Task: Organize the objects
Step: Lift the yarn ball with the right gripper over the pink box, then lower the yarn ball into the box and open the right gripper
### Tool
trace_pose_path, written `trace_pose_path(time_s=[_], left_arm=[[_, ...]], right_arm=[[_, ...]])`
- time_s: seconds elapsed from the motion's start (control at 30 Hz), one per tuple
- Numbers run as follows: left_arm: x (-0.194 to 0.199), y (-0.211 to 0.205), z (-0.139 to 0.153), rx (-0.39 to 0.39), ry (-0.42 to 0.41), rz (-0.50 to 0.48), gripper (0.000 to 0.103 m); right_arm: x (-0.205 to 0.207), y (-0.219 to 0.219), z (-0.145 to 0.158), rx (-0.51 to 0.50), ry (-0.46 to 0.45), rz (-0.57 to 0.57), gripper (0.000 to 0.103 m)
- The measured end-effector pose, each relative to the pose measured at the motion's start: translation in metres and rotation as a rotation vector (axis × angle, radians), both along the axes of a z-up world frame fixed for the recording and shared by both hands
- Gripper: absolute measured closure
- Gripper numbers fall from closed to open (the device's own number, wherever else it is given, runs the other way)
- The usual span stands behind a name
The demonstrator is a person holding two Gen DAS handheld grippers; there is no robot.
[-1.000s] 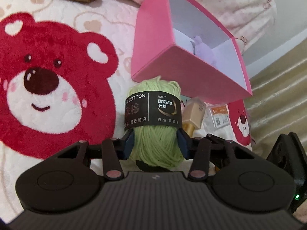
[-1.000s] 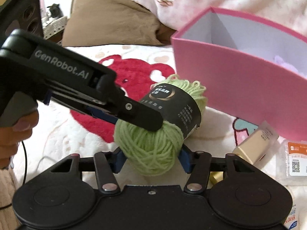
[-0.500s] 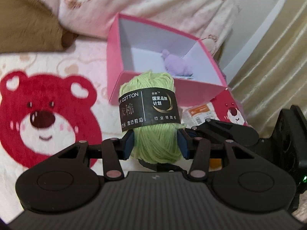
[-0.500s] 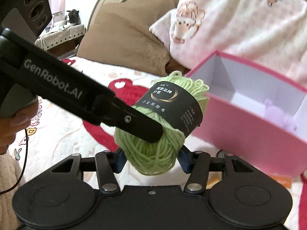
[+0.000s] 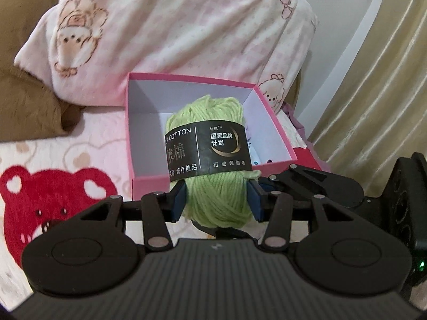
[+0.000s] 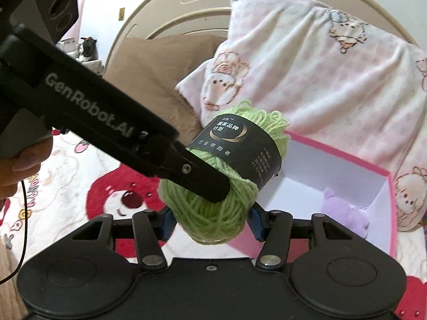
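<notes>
While both tools clamp the green yarn skein [image 5: 213, 176], the open pink box [image 5: 149, 181] lies just ahead and below it. Left gripper [image 5: 216, 202] pads press its lower sides; right gripper [image 6: 210, 222] likewise holds its base. Skein's long axis runs near upright, tilted toward the box. Yarn: pale green, soft, black paper band, strands intact, held aloft.

Bear-print bed blanket [image 5: 80, 144] — pink box [image 5: 202, 184], pillows [image 5: 170, 29]
</notes>
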State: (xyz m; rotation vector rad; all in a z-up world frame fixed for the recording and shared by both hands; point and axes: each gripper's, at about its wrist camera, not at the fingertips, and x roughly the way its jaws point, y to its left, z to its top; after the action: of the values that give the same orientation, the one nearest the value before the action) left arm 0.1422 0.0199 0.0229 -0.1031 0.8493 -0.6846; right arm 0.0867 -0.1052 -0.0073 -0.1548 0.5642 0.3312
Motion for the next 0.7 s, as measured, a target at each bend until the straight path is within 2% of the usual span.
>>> trace_pose_path(time_s=[0.27,0.57,0.7], left_arm=[[0.022,-0.041,0.014,0.079,-0.01,-0.045,0.056],[0.082,-0.07,0.01,0.052,0.144,0.029,0.056],[0.114,-0.078,-0.004,0.051,0.213,0.078,0.057]], right_arm=[[0.027,-0.034,0.013,0.08,0.097,-0.059,0.044],[0.077,-0.065,0.017,0.031,0.171,-0.042,0.044],[0.108,-0.079,0.01,0.083,0.258,-0.045,0.044]])
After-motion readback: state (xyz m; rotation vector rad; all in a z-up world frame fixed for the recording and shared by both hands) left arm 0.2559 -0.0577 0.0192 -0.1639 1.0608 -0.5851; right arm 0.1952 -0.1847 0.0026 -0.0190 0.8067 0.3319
